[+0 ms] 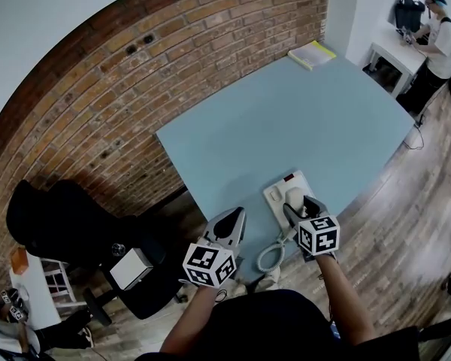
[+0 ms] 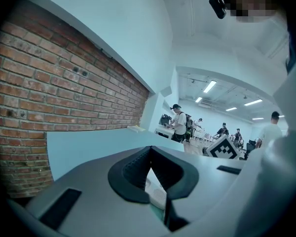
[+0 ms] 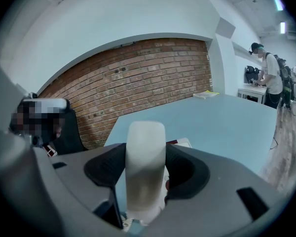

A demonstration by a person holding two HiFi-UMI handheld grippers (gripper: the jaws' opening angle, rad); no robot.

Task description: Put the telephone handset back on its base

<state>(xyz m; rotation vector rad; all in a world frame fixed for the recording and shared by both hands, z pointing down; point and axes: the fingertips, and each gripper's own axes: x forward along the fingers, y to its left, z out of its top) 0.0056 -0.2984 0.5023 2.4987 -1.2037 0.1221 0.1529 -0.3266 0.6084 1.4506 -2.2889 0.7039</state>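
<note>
The white telephone handset point(image 1: 295, 198) is gripped by my right gripper point(image 1: 298, 206), which is shut on it just above the white telephone base point(image 1: 278, 192) at the near edge of the light blue table point(image 1: 286, 119). In the right gripper view the handset point(image 3: 145, 167) stands upright between the jaws, with the base point(image 3: 181, 142) partly showing behind it. A coiled cord point(image 1: 270, 256) hangs off the table edge. My left gripper point(image 1: 235, 218) hovers at the table edge left of the base, shut with nothing in it. A bit of the base point(image 2: 156, 192) shows beneath its jaws.
A yellow notepad point(image 1: 313, 53) lies at the table's far corner. A brick wall point(image 1: 135, 89) runs along the left. A black office chair point(image 1: 68, 220) stands at the near left. A person point(image 1: 438, 40) stands at a white desk point(image 1: 397, 53) far right.
</note>
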